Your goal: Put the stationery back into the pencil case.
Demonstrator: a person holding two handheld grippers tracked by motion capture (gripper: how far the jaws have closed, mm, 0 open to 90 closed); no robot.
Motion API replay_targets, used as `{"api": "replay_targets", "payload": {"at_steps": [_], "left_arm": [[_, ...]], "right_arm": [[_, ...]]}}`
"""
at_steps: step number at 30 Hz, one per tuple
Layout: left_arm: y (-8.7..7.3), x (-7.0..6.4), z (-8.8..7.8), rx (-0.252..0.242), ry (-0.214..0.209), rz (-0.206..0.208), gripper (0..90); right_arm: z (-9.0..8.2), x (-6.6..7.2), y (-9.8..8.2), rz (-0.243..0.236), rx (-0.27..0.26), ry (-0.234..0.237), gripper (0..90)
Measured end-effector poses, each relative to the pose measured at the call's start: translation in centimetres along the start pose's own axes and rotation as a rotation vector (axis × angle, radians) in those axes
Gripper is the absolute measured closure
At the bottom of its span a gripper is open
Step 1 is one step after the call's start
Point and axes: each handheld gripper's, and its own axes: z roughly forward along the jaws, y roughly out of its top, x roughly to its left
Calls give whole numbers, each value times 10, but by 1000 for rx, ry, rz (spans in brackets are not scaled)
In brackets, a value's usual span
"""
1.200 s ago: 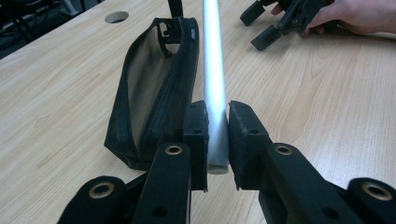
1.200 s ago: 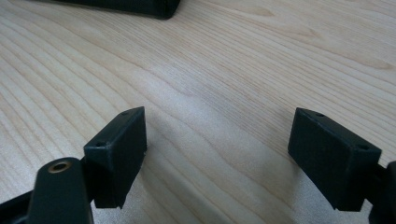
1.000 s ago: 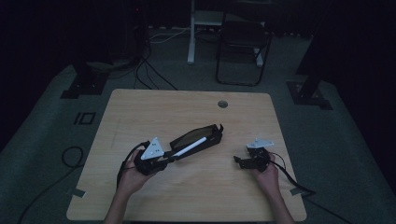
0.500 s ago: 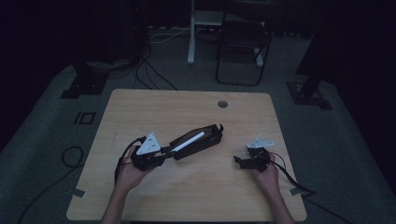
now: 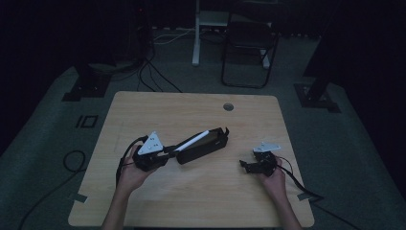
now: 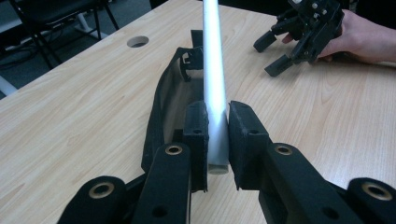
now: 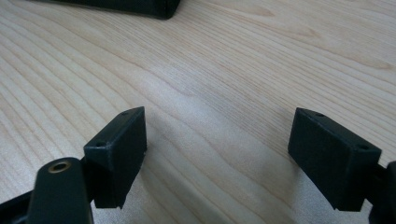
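A black open case (image 5: 206, 147) lies slantwise at the middle of the wooden table (image 5: 191, 196). A white tube (image 5: 192, 140) slants up out of it toward the far right. My left gripper (image 5: 170, 150) is shut on the tube's near end, left of the case. In the left gripper view the pads (image 6: 245, 128) clamp the tube (image 6: 214, 79) above the case (image 6: 163, 107), with the left gripper (image 6: 217, 119) pointing along it. My right gripper (image 5: 245, 166) rests on the table to the right of the case, open. Between the right gripper's (image 7: 219, 135) jaws is only bare wood.
A round cable hole (image 5: 228, 106) sits in the table's far edge. A folding chair (image 5: 249, 52) and floor cables (image 5: 153, 72) lie beyond the table. The left gripper view shows the other gripper (image 6: 303, 35) in a hand at far right. The case's edge (image 7: 140, 7) shows ahead of the right gripper.
My left gripper has shifted slightly to the left, taking the white tube along with it. The right gripper has stayed where it was.
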Motion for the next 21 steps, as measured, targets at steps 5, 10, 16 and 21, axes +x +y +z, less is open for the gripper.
{"api": "replay_targets", "payload": {"at_steps": [5, 10, 16, 21], "left_arm": [[2, 1, 0, -5, 1, 0, 787], [6, 4, 2, -4, 1, 3, 787], [11, 7, 3, -7, 1, 7, 787], [14, 10, 4, -13, 0, 5, 787]], "right_arm": [[0, 0, 0, 0, 0, 0, 192], [0, 0, 0, 0, 0, 0, 192], [0, 0, 0, 0, 0, 0, 192], [0, 0, 0, 0, 0, 0, 192]]}}
